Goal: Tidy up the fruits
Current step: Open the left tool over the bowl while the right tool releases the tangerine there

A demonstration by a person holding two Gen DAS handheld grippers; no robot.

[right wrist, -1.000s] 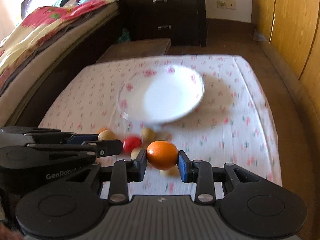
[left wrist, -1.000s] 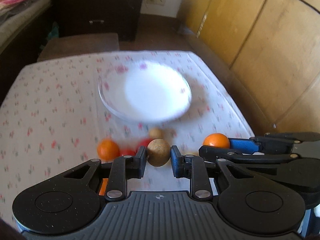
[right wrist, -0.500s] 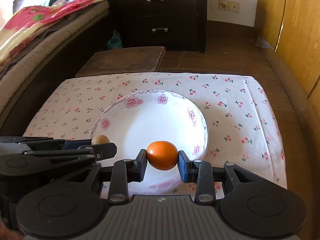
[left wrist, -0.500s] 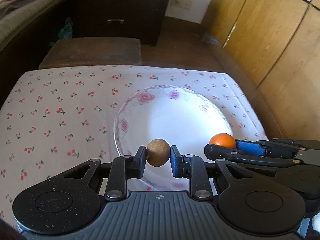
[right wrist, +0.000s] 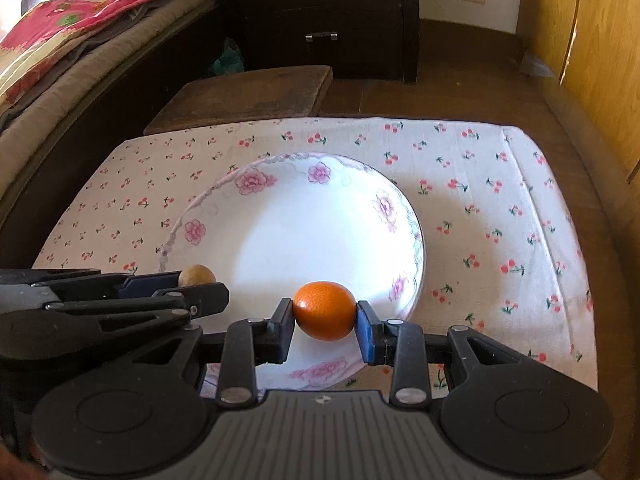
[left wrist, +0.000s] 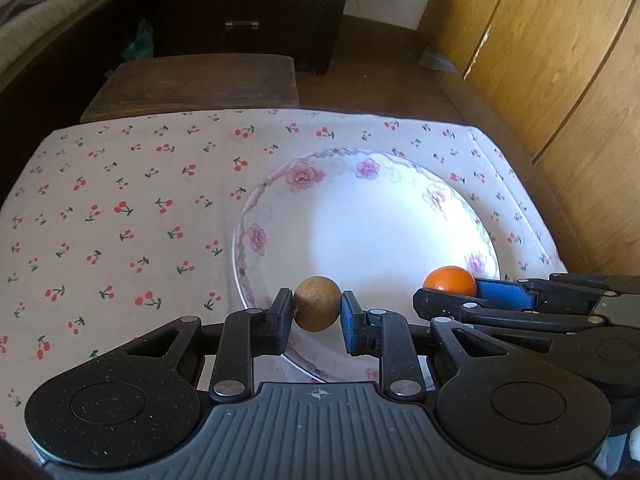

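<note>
A white plate with pink flowers on its rim (left wrist: 304,176) (right wrist: 252,180) lies on a cherry-print cloth. My left gripper (left wrist: 317,312) is shut on a small round brown fruit (left wrist: 317,309) over the plate's near left part. My right gripper (right wrist: 325,314) is shut on an orange (right wrist: 325,310) above the plate's near side. Each wrist view catches the other gripper from the side: the orange (left wrist: 450,279) at the right of the left view, the brown fruit (right wrist: 196,275) at the left of the right view. The plate's white middle holds nothing.
The cherry-print cloth (left wrist: 120,208) (right wrist: 500,200) covers a low table. A dark wooden bench (left wrist: 192,80) stands behind it, a dark drawer chest (right wrist: 328,12) further back. A bed with bright covers (right wrist: 72,40) runs along the left, wooden cupboard doors (left wrist: 560,60) along the right.
Both grippers have carried their fruits forward from the loose fruits near the table's front to above the plate. The loose fruits have dropped out of view. The grips look unchanged.
</note>
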